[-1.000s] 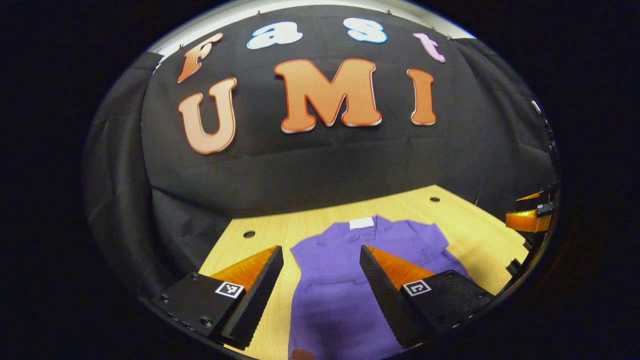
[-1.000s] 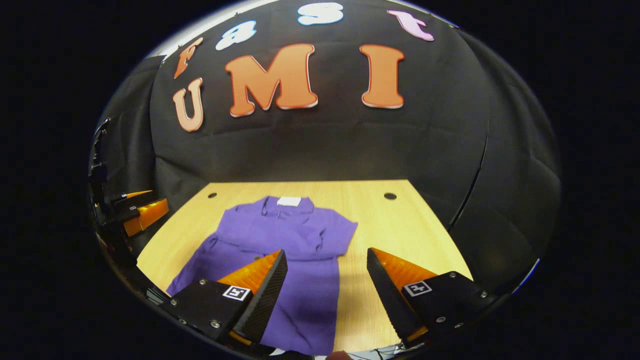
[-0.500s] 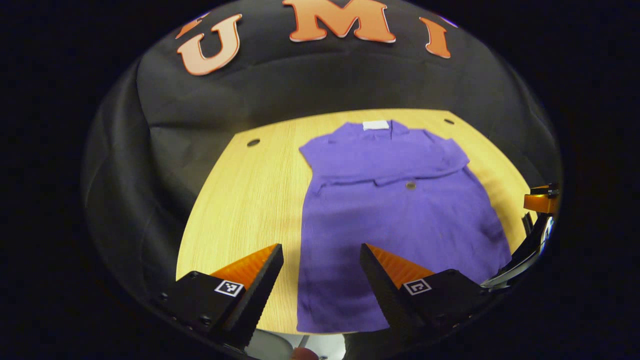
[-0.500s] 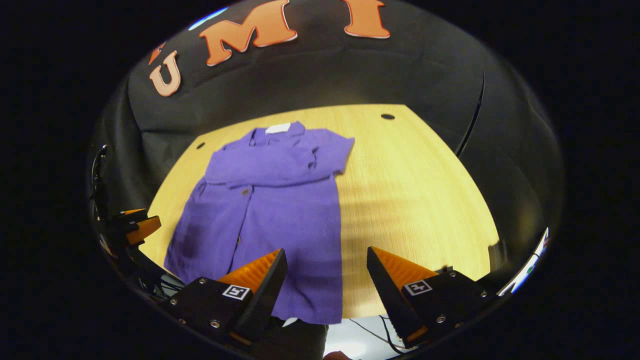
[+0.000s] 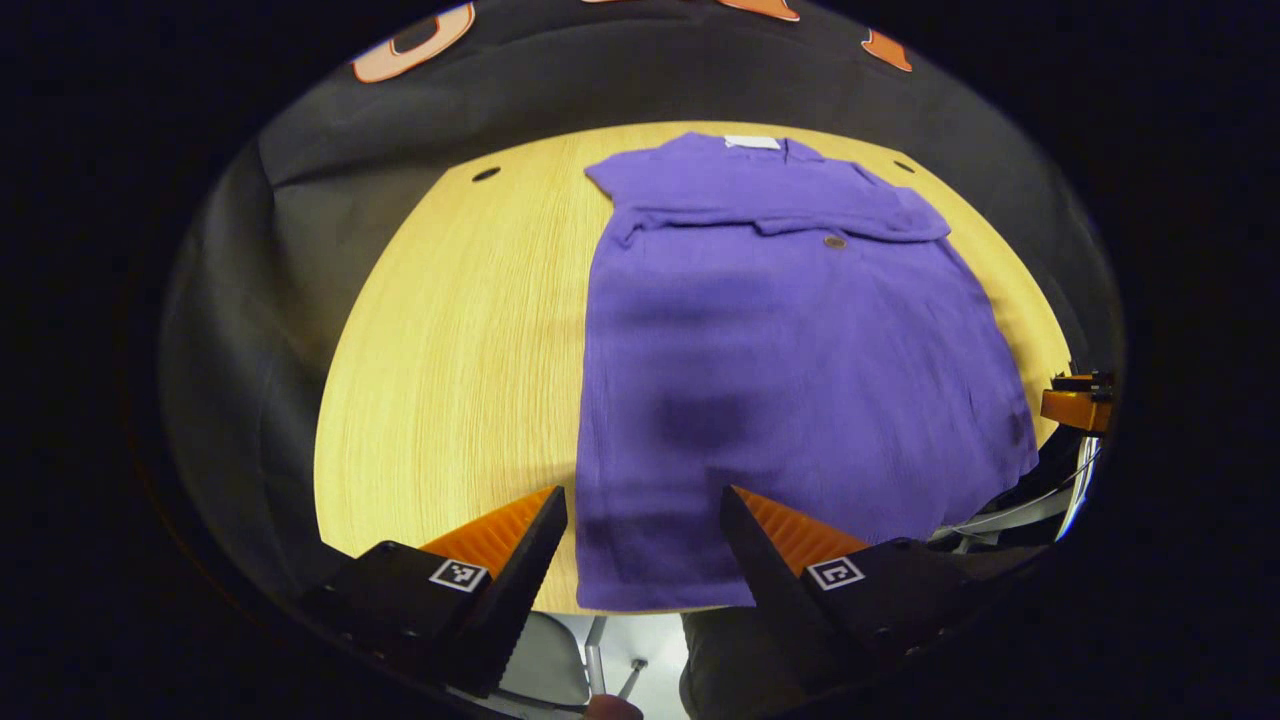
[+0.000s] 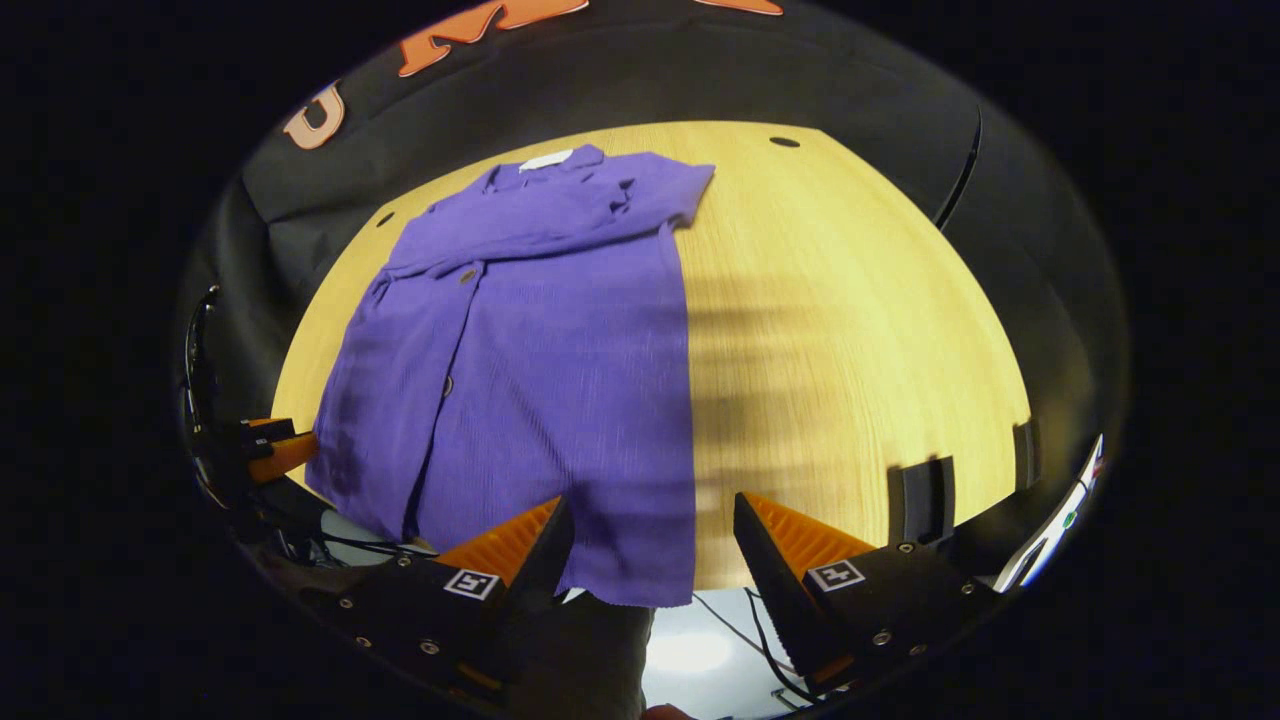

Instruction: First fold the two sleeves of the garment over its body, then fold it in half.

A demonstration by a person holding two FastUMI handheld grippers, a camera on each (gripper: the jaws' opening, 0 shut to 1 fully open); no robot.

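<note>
bare table (image 5: 450, 330) beside garment (image 5: 780, 360), black clip (image 6: 920, 500) at edge

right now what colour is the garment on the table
Purple, with a white tag at the collar; the garment shows best in the left gripper view.

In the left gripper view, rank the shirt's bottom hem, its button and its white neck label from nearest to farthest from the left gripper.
From the left gripper:
1. Bottom hem, at the table's near edge.
2. Button, up near the folded sleeves.
3. White neck label, at the collar, far end.
</note>
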